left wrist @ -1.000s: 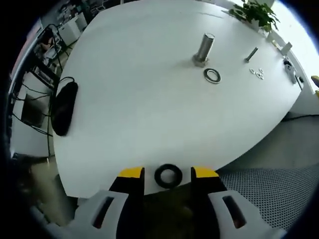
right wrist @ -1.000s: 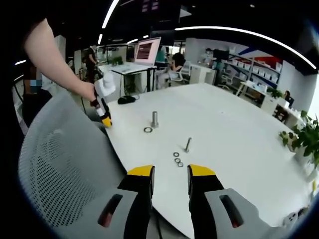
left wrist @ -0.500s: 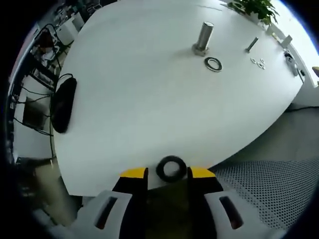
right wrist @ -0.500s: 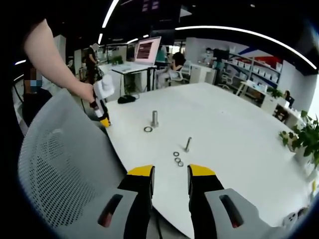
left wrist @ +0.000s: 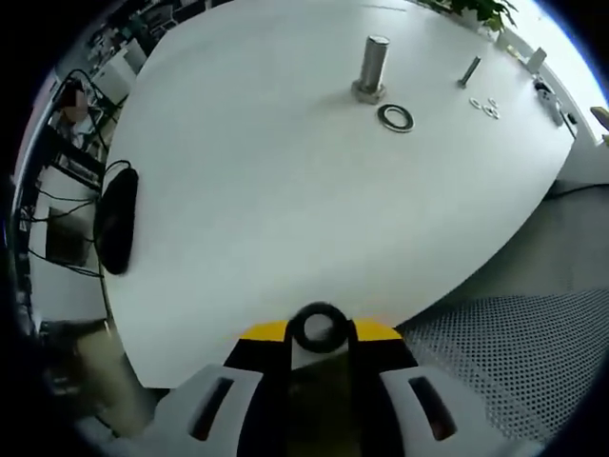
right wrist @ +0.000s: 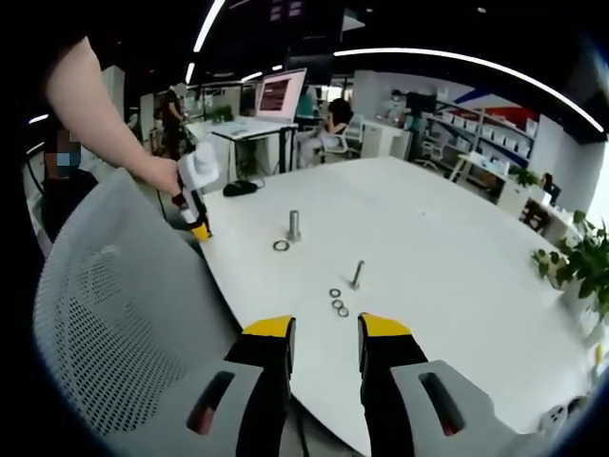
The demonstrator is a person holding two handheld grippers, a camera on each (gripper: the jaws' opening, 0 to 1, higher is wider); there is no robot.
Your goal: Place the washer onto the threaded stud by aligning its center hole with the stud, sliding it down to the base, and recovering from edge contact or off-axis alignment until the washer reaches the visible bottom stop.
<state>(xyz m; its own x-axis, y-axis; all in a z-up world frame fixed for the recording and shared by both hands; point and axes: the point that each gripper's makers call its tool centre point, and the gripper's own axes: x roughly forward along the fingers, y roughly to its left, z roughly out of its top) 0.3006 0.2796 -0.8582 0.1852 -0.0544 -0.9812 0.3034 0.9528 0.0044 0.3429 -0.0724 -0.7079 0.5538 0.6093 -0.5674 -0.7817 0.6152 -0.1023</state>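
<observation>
The left tongs pinch a black washer at the counter edge, the stud far ahead with a second washer beside it. The right tongs hover spread over the near edge; their view shows a bare arm reaching down with the left tongs.

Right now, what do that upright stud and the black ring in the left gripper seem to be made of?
The stud looks like bare steel: grey with a dull shine. The black ring between the left gripper tips looks matte and unreflective, perhaps rubber or blackened metal; the view cannot settle which.
</observation>
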